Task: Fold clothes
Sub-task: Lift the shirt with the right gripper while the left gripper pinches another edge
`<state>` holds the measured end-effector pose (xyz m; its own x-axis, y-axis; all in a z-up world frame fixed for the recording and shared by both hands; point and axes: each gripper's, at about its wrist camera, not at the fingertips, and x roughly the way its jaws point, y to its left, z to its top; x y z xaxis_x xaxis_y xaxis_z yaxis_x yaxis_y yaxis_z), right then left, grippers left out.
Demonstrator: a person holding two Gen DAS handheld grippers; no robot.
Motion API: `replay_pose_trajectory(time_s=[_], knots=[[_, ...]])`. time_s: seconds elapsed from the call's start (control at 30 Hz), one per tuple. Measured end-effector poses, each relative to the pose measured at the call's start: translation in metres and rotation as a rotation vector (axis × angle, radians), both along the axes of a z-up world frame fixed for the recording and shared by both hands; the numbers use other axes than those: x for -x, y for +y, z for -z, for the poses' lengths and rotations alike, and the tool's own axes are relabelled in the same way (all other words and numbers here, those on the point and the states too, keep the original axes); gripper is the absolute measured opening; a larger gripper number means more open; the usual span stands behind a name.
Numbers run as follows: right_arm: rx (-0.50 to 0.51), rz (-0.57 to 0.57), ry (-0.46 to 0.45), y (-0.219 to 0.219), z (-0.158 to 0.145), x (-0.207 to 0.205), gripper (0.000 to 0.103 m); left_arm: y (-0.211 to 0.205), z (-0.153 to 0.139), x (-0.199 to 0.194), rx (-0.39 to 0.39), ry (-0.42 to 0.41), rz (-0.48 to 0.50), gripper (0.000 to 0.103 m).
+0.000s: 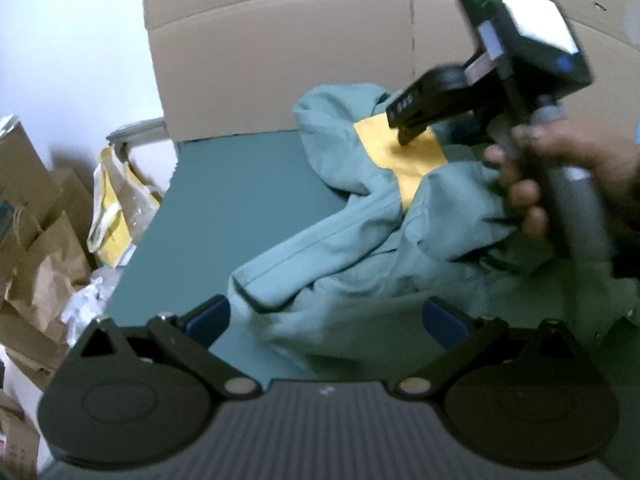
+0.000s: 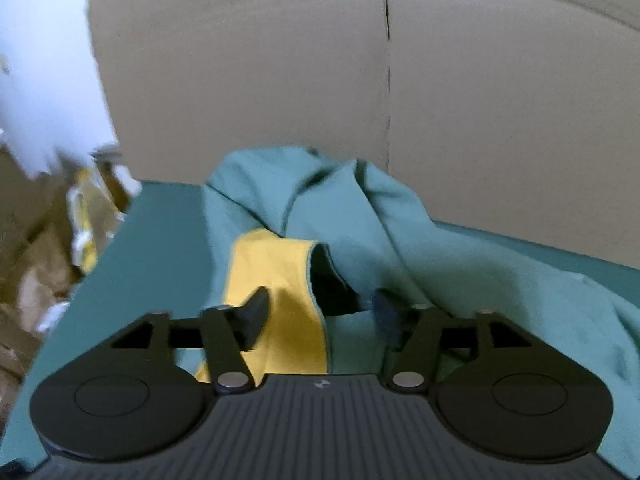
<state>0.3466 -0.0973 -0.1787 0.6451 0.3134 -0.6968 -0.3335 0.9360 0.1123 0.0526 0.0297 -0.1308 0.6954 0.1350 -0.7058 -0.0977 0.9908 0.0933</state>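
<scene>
Soft cloth makes up the single garment (image 1: 360,216), a pale teal piece with one yellow panel (image 1: 404,160) sewn into it. It lies crumpled on the teal bench (image 1: 224,200), bunched in thick rounded folds, and fills the middle and right of the left wrist view. One long tube-shaped part, a sleeve or leg, runs from the yellow panel down toward the lower centre of that frame, a stitched seam along it. In the right wrist view the yellow panel (image 2: 280,300) curls open beside a dark hollow in the cloth.

Two hand-held grippers show. The left hand-held gripper (image 1: 326,320) is spread wide at the bottom of its frame, blue pads apart, with the blurred end of the tube-shaped part between them. The right hand-held gripper (image 2: 320,316) is also spread, its fingers at either side of the yellow panel's lower edge; whether they touch the cloth cannot be told. In the left wrist view, the tips of the right tool rest at the yellow panel, and a hand (image 1: 560,176) grips its grey handle.

One large flat cardboard sheet (image 1: 300,60) stands behind the bench. Several creased brown paper bags (image 1: 36,240) sit at the left edge.
</scene>
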Motion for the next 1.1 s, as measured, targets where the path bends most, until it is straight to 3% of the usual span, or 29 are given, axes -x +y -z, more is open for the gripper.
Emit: replay_pose_trajectory(time_s=[0.07,0.1,0.13,0.17,0.3,0.47,0.57,0.63,0.7,0.8,0.87,1.1], knots=[[0.014,0.009,-0.016,0.002,0.005,0.001,0.06,0.005,0.001,0.004,0.008,0.003,-0.011,0.102],[0.0,0.0,-0.011,0.002,0.006,0.0,0.049,0.006,0.003,0.005,0.006,0.008,-0.015,0.102],[-0.023,-0.014,-0.001,0.002,0.006,-0.001,0.002,0.007,0.004,0.005,-0.003,0.015,-0.019,0.102],[-0.046,-0.028,0.01,0.002,0.006,-0.002,0.0,0.008,0.006,0.005,-0.012,0.021,-0.021,0.102],[-0.103,-0.021,-0.075,-0.006,-0.024,0.014,0.0,0.01,0.01,0.0,-0.025,0.046,-0.024,0.092],[-0.213,-0.002,-0.138,-0.041,-0.07,0.035,0.0,0.007,0.004,-0.006,-0.021,0.018,-0.013,0.091],[-0.289,0.04,-0.142,-0.066,-0.093,0.047,0.0,0.0,-0.002,-0.009,-0.028,-0.001,0.015,0.08],[-0.323,0.044,-0.154,-0.08,-0.11,0.063,0.0,-0.005,-0.004,-0.012,-0.032,0.004,0.042,0.067],[-0.341,0.039,-0.178,-0.093,-0.129,0.082,0.0,-0.01,-0.006,-0.014,-0.025,0.004,0.065,0.065],[-0.359,0.044,-0.227,-0.111,-0.157,0.115,0.0,-0.018,-0.011,-0.014,-0.012,-0.008,0.101,0.046],[-0.367,0.055,-0.266,-0.124,-0.174,0.14,0.0,-0.026,-0.016,-0.013,-0.008,-0.021,0.131,0.045],[-0.391,0.109,-0.427,-0.164,-0.246,0.227,0.0,-0.069,-0.034,-0.001,0.016,-0.051,0.288,0.023]])
